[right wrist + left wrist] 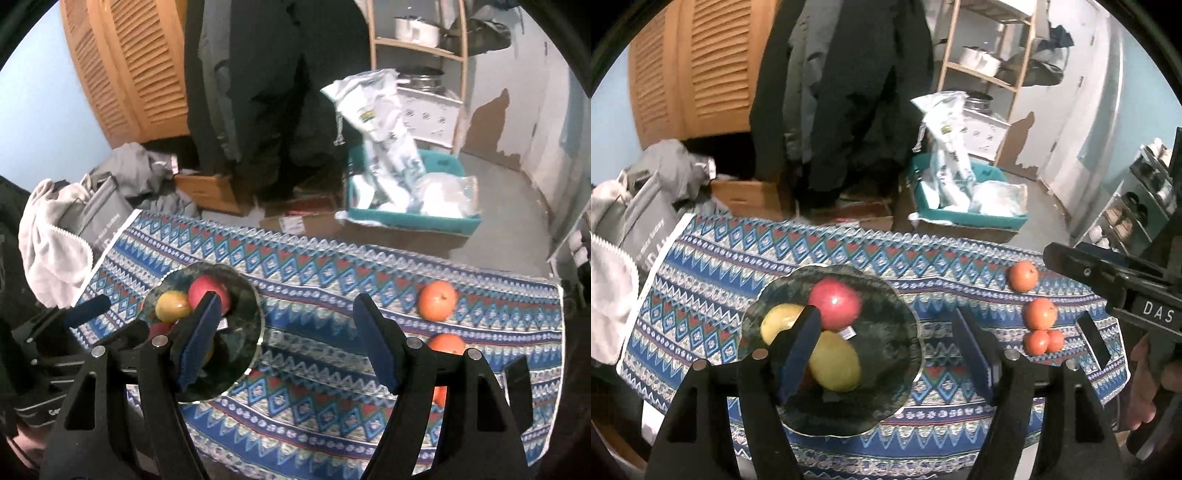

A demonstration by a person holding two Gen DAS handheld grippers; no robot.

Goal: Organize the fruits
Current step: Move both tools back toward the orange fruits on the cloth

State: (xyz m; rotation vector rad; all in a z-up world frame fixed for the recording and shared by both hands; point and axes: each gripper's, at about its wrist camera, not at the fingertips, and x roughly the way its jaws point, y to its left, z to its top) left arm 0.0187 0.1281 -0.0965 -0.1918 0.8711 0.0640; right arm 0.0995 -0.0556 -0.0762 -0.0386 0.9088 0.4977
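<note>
Fruit lies in 2 groups on the patterned tablecloth (820, 251). On the left we see a dark glass plate (886, 354) holding a red apple (834, 302), a yellow apple (836, 363) nearer us and another yellow fruit (777, 321) to its left, partly hidden by a finger of the tool. A small white sticker shows where the red apple meets the yellow one. On the right, 4 oranges rest straight on the cloth, well apart from the plate: 1 far orange (1023, 275), 1 middle orange (1039, 313) and 2 small oranges (1043, 341) touching each other nearest us.

Our left gripper (886, 345) hangs above the near rim of the plate with its blue-padded fingers spread wide and nothing between them. Our right gripper (282, 339) is also spread wide and holds nothing; through its camera only bare cloth lies between the pads, with the plate (243, 314) behind the left finger and the far orange (437, 300) to the right. A second orange (445, 344) peeks out behind the right finger.

Beyond the table we make out hanging dark coats (849, 92), a wooden shelf (982, 70) and a teal bin (967, 214) on the floor.
</note>
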